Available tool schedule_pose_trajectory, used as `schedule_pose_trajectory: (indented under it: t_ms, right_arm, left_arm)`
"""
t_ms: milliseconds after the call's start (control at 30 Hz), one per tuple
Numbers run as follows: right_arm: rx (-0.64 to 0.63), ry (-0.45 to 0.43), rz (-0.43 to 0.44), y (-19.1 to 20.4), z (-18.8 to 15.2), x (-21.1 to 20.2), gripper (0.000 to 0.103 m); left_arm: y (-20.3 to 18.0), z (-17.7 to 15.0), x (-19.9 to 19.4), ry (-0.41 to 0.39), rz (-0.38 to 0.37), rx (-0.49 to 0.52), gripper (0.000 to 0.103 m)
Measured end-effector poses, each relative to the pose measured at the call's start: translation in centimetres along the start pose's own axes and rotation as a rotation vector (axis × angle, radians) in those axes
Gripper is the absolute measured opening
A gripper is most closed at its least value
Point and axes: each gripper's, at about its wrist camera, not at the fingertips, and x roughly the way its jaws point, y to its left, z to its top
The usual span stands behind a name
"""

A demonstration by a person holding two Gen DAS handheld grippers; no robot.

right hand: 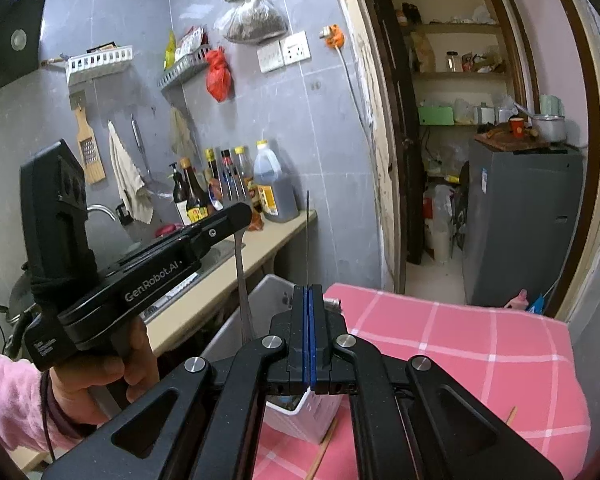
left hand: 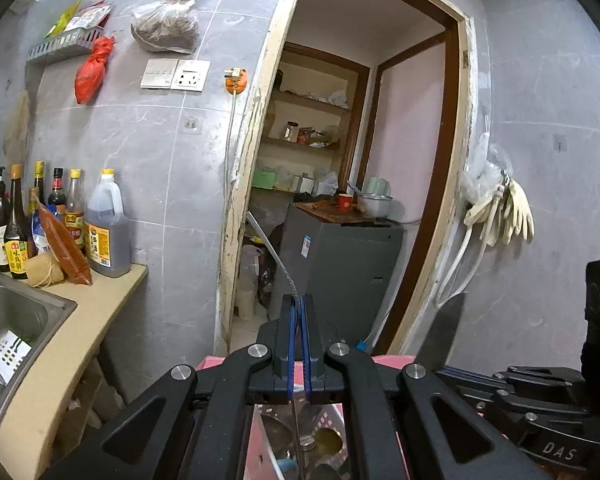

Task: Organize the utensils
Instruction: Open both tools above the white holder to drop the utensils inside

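Seemingly mid-sort in a cramped kitchen, a person in a pink sleeve (right hand: 4,384) works two handheld tongs over a white utensil basket (right hand: 260,300), which stands on a pink checked cloth (right hand: 460,340).

The left gripper (left hand: 299,300) is clamped on a fork (right hand: 240,248), its blue pads (left hand: 292,332) pressed together on the thin metal. From the left wrist camera the fork reads only as a slim edge-on strip, its handle running down toward the basket directly below. The right wrist camera shows it whole: tines up, handle hanging just above the basket's left wall, with the person's hand (right hand: 112,364) on the tool's grip.

The right gripper (right hand: 308,290) is likewise closed tight on a knife (left hand: 444,328). Its own camera catches just a dark hairline rising above the basket's far rim. The left view gives the broad grey blade, to the basket's right.

Only the right view shows chopsticks (right hand: 326,448) lying on the cloth at the basket's near side.
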Motion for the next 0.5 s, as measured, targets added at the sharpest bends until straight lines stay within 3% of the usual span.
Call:
schedule_pose_trajectory:
  t_ms: [300, 500]
  right_arm:
    - [0.018, 0.042, 0.016, -0.2, -1.3, 1.5, 0.001]
    - [0.041, 0.084, 0.035, -0.2, -2.0, 2.3, 0.001]
  left_arm:
    - [0.3, -1.9, -0.5, 0.052, 0.002, 0.048, 0.003]
    - [1.5, -2.6, -0.9, 0.112, -0.035, -0.02, 0.004]
